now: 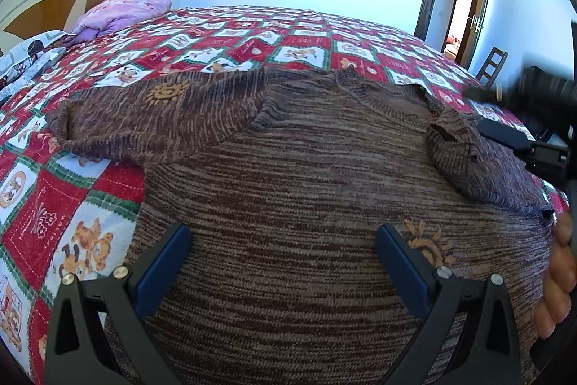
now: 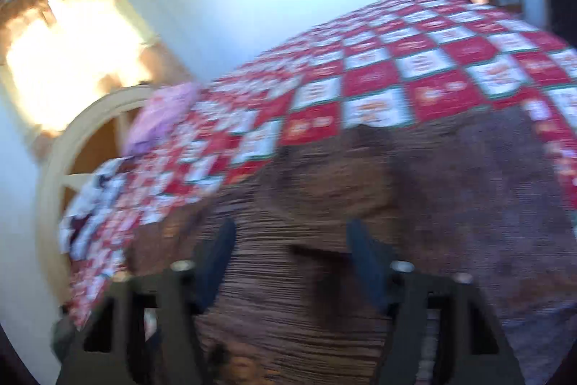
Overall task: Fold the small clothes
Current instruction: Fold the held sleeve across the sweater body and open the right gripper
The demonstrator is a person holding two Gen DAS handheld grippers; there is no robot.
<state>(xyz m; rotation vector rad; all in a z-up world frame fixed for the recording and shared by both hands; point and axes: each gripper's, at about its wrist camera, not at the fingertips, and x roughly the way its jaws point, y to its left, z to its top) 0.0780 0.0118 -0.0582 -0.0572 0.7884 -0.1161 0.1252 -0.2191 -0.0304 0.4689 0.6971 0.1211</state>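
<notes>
Left wrist view: the brown knit sweater [image 1: 306, 168] lies spread flat on the quilted bed [image 1: 65, 190], body running away from the wide-open left gripper [image 1: 283, 258], which hovers over its hem holding nothing. One sleeve [image 1: 144, 121] stretches out left; the other, folded inward, lies nearer the right gripper [image 2: 288, 262], also open and empty.

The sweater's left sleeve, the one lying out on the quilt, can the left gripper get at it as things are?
Probably yes. The left gripper hovers open over the sweater, and the sleeve lies flat on the quilt ahead to its left, with nothing over it.
</notes>
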